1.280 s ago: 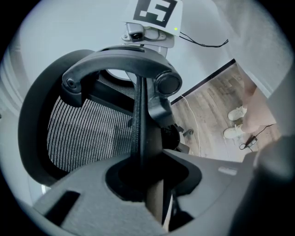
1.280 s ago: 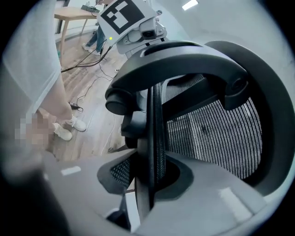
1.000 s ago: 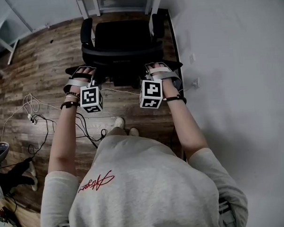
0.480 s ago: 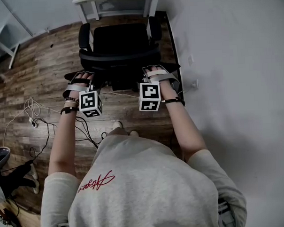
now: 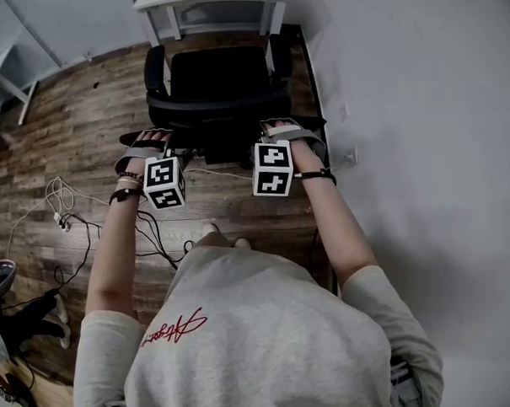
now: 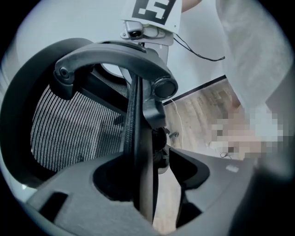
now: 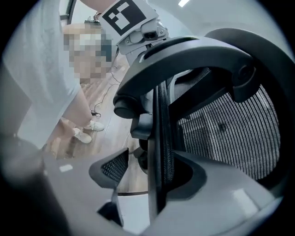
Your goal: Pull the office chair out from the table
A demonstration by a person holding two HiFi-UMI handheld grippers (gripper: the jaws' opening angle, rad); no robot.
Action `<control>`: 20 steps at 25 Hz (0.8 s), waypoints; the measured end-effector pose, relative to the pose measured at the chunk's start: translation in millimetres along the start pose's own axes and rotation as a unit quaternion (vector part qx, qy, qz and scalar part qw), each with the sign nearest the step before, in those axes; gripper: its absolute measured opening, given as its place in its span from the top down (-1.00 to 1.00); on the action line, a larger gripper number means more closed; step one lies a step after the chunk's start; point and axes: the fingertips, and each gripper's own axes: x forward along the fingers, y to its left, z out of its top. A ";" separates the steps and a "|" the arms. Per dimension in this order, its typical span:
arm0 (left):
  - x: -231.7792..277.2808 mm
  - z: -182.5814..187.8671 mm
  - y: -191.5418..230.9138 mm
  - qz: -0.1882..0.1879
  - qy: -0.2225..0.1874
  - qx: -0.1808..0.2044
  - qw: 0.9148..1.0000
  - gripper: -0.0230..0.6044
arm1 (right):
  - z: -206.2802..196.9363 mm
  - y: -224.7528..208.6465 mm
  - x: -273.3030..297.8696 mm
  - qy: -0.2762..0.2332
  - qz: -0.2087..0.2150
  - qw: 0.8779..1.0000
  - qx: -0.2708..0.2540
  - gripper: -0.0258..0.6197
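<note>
Left gripper [image 6: 152, 175] and right gripper [image 7: 152, 177] have just been opening wide. The backrest rim [image 6: 138, 138] of the office chair [image 5: 220, 73] stands loose between their jaws, so the pull seems finished

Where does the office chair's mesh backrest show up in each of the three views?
Head view: backrest at top centre, seen from above, just below the seat.
Left gripper view: its edge runs vertically through the centre, mesh at left.
Right gripper view: its edge runs vertically at centre, mesh at right.
Shared landmark: the wood floor.
</note>
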 end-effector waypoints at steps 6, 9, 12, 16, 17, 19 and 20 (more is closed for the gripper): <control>-0.1 -0.3 -2.5 -0.032 0.002 -0.018 0.999 0.09 | 4.2 -2.4 -2.3 -0.019 0.020 0.999 0.030 0.09; -4.3 1.1 0.5 -0.038 0.007 -0.028 0.999 0.04 | 5.0 -3.9 -5.2 -0.021 0.022 0.999 0.044 0.07; -11.4 2.4 6.8 -0.026 0.001 -0.036 0.999 0.02 | 9.4 -8.6 -7.7 -0.028 0.009 0.999 0.043 0.02; -18.9 0.7 12.5 0.018 -0.010 -0.048 0.999 0.00 | 11.2 -15.6 -11.9 -0.043 -0.016 0.998 0.051 0.01; -21.8 1.9 14.0 0.035 -0.018 -0.055 0.998 0.00 | 11.1 -17.3 -14.0 -0.047 -0.023 0.997 0.053 -0.01; -27.6 4.4 15.2 0.064 -0.030 -0.071 0.995 0.00 | 10.5 -19.5 -18.6 -0.051 -0.035 0.997 0.056 0.00; -30.2 5.5 16.0 0.077 -0.035 -0.078 0.993 0.00 | 10.2 -20.4 -21.3 -0.053 -0.040 0.996 0.058 0.01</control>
